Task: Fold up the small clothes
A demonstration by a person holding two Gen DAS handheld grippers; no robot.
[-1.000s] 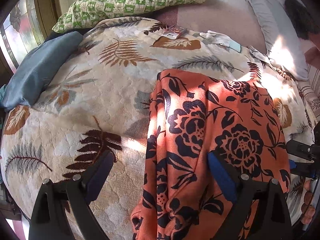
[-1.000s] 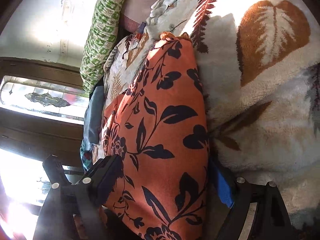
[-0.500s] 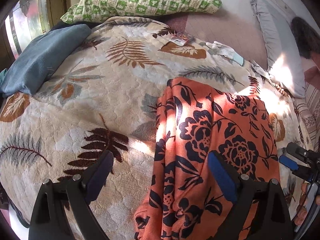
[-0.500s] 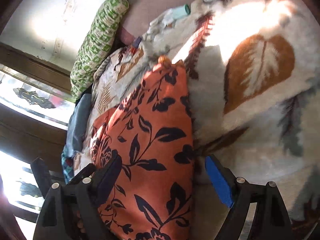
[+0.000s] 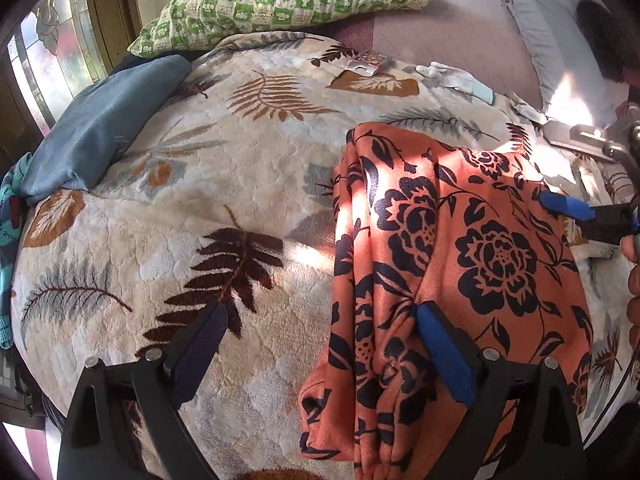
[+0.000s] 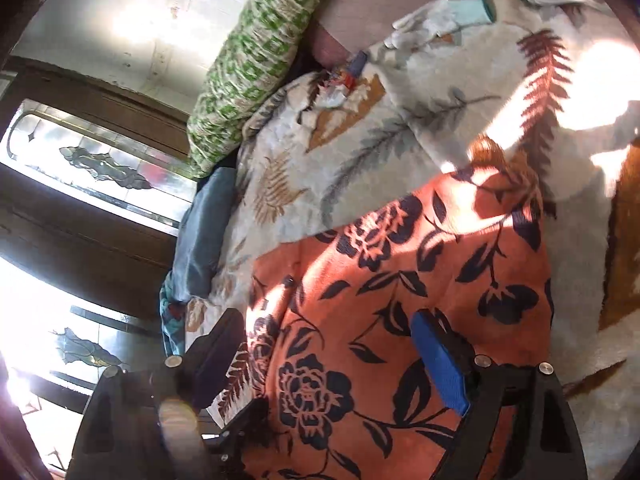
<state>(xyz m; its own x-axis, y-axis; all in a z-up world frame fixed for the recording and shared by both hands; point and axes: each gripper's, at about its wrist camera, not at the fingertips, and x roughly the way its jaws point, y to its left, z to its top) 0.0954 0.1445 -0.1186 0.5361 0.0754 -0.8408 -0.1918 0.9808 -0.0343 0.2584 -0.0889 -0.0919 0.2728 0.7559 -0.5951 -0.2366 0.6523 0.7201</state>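
Lying on leaf-print blanket (image 5: 248, 184) across bed, orange floral garment (image 5: 460, 264) was already doubled lengthwise, layers bunched at left edge. Left hand-held gripper (image 5: 320, 344) hung spread, right finger above cloth, pinching nothing. Right hand-held gripper (image 6: 332, 356) likewise spread over garment. Crosswise fold apparently remained. Green pillow (image 5: 288, 0) lay beyond.

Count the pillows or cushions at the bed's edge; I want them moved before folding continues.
2: a green patterned pillow along the far edge, and a blue cushion at the far left by the window. More may lie outside the views.
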